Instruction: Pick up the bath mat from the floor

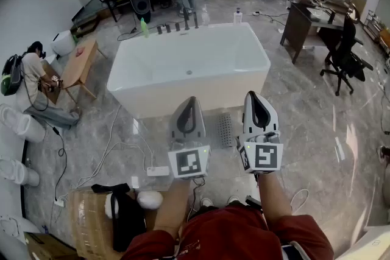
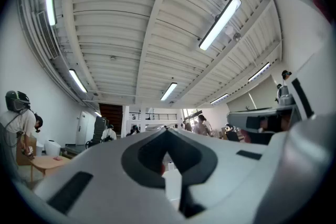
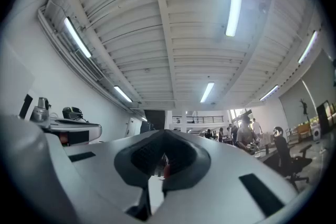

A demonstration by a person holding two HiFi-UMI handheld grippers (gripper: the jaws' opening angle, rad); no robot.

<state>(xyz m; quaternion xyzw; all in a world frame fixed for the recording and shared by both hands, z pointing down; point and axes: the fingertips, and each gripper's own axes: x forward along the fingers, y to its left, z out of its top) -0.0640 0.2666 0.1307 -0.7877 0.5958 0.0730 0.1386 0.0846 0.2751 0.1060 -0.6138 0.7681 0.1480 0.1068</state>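
Note:
The bath mat is a small grey dotted strip lying on the marble floor just in front of the white bathtub. It shows only in the head view, between my two grippers. My left gripper is held up above the floor to the mat's left, jaws shut and empty. My right gripper hovers just right of the mat, also shut with nothing in it. Both gripper views look up at the ceiling past the closed left gripper and closed right gripper; neither shows the mat.
A wicker basket with dark cloth stands at my lower left. A power strip and cables trail on the floor left of the mat. A wooden bench and a seated person are at left; a desk and office chair at right.

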